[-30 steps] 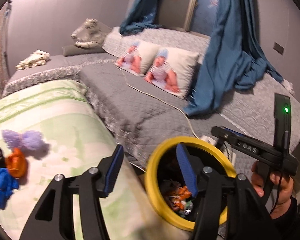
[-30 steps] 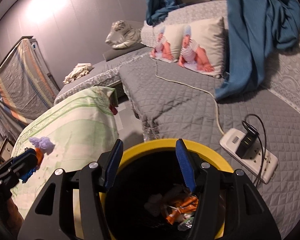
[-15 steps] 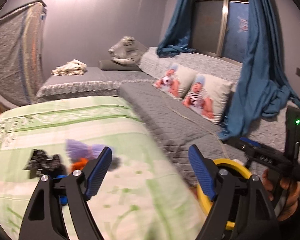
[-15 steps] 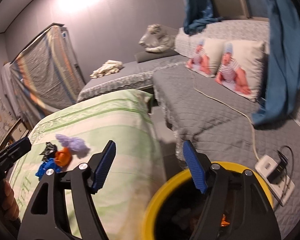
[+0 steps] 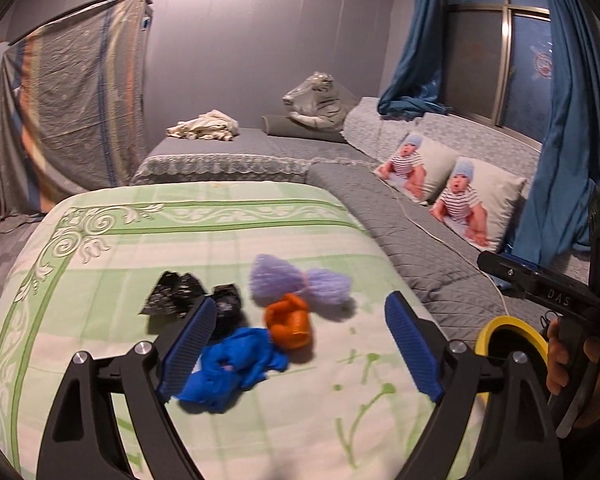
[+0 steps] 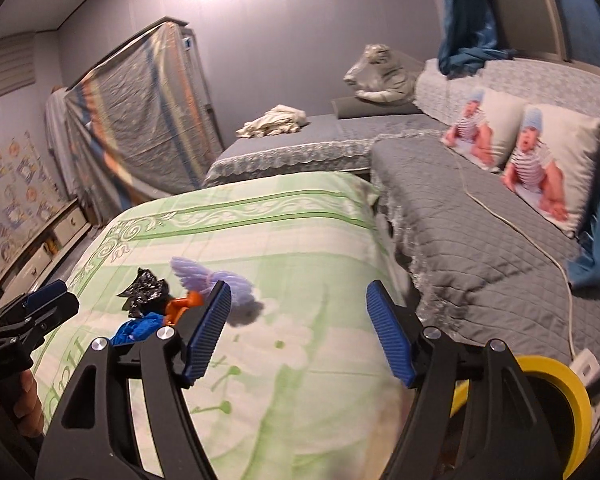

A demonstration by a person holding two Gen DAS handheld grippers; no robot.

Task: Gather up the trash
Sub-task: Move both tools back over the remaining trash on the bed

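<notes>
Trash pile [image 5: 256, 320] sitting on green bedspread [image 5: 220, 240] | left gripper [image 5: 300, 344] opening, empty, nearing blue wad [image 5: 232, 364] | right gripper [image 6: 300, 332] wide, empty | next: I'm picking, binning in yellow bin [image 5: 508, 328]

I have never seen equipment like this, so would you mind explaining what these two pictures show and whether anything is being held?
There is no robot here: a person carries a two-fingered tool in each hand, and a wide-angle camera on each tool looks forward along its black arms and blue pads. One picture comes from the left hand-held gripper, the other from the right hand-held gripper; each also catches the other tool at its edge.

Both point down at a bed with a green patterned cover. On it lies a small pile of trash: a black wrapper, a purple tuft, an orange piece and a crumpled blue piece. A yellow-rimmed bin stands beside the bed.

Neither tool holds anything. The left one's jaws are opening above the pile; the right one's stand open over bare cover.
</notes>
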